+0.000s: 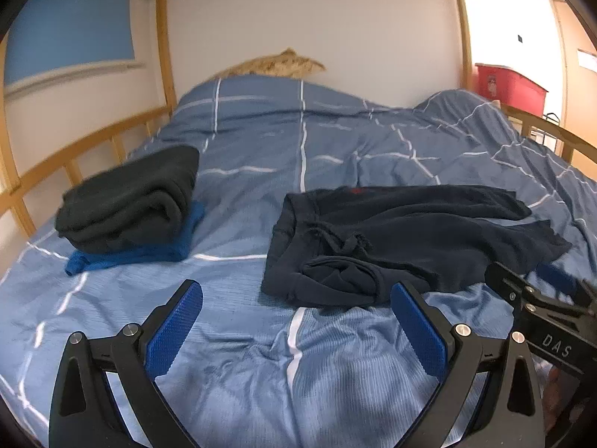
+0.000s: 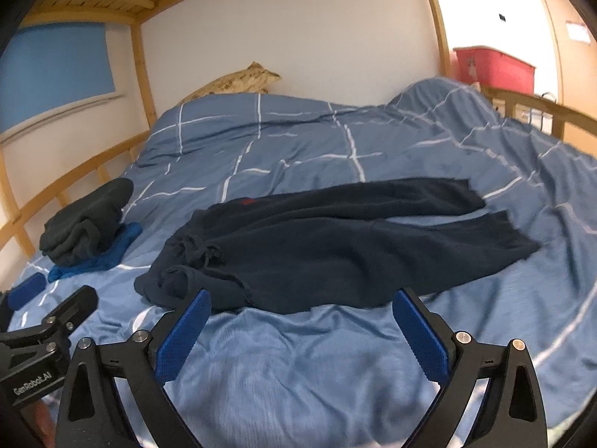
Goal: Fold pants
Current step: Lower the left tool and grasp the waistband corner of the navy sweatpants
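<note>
while both our grippers hover spread and empty, the dark navy fleece pants [image 2: 328, 239] lie unfolded on the blue checked duvet [image 2: 298, 366], waistband toward our left gripper [image 1: 294, 317], legs running rightward past our right gripper [image 2: 302, 317].

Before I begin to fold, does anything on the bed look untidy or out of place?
Yes. The navy pants lie unfolded across the blue duvet, and their waistband is bunched, with the drawstring tangled. Both grippers are open and hold nothing.
</note>
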Demonstrator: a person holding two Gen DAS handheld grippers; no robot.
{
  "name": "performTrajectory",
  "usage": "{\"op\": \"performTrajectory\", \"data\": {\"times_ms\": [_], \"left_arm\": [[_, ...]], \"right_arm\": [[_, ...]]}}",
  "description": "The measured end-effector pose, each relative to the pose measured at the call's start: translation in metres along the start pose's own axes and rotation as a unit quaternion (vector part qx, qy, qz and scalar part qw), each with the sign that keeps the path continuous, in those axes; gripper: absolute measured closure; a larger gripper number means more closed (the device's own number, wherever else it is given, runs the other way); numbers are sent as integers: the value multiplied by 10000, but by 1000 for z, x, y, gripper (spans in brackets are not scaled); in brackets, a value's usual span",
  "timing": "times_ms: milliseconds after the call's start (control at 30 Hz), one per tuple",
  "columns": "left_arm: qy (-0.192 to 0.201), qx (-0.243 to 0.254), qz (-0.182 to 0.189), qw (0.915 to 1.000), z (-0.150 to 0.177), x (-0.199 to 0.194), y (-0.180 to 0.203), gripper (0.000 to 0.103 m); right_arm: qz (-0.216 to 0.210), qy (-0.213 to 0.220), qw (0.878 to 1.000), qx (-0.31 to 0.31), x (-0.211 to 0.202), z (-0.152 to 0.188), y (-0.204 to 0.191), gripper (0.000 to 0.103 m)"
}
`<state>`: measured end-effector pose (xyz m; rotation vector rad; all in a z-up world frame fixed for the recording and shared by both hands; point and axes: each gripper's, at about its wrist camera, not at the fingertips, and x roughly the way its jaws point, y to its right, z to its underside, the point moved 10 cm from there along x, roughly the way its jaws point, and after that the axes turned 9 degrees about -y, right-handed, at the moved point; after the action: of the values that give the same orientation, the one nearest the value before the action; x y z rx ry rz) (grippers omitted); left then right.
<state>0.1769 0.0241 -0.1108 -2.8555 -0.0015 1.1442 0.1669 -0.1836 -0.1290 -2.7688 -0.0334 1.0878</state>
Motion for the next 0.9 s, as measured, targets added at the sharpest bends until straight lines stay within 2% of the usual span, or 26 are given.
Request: {"op": "performTrajectory", "data": {"times_ms": [267, 467, 567, 633, 733, 767, 800, 900], "left_arm": [[-504, -347, 251, 9978, -2, 50, 4, 21], [-817, -553, 386, 9944, 2, 76, 2, 32], [-1104, -767, 543, 9894, 9, 91, 0, 41], [-1283, -1018, 727, 9838, 16, 98, -3, 44], [-1373, -1200, 790, 9801, 20, 102, -5, 59], [-1385, -1213, 812, 9795, 20, 103, -5, 77], [-1405, -1246, 832, 9787, 21, 104, -4, 88], [-1431, -1261, 852, 9779, 20, 105, -4, 90]], "right_arm": [[-224, -580, 9942, 882, 51, 9, 23, 20], [-332, -828, 9897, 1115, 73, 17, 28, 30], [-401, -981, 9869, 1218, 82, 22, 29, 34], [-443, -1013, 9860, 1251, 85, 21, 30, 36], [-505, -1020, 9850, 1300, 87, 20, 32, 36], [-512, -1028, 9848, 1306, 88, 20, 32, 37], [-528, -1027, 9846, 1316, 90, 18, 32, 37], [-541, -1018, 9843, 1337, 91, 16, 32, 41]]}}
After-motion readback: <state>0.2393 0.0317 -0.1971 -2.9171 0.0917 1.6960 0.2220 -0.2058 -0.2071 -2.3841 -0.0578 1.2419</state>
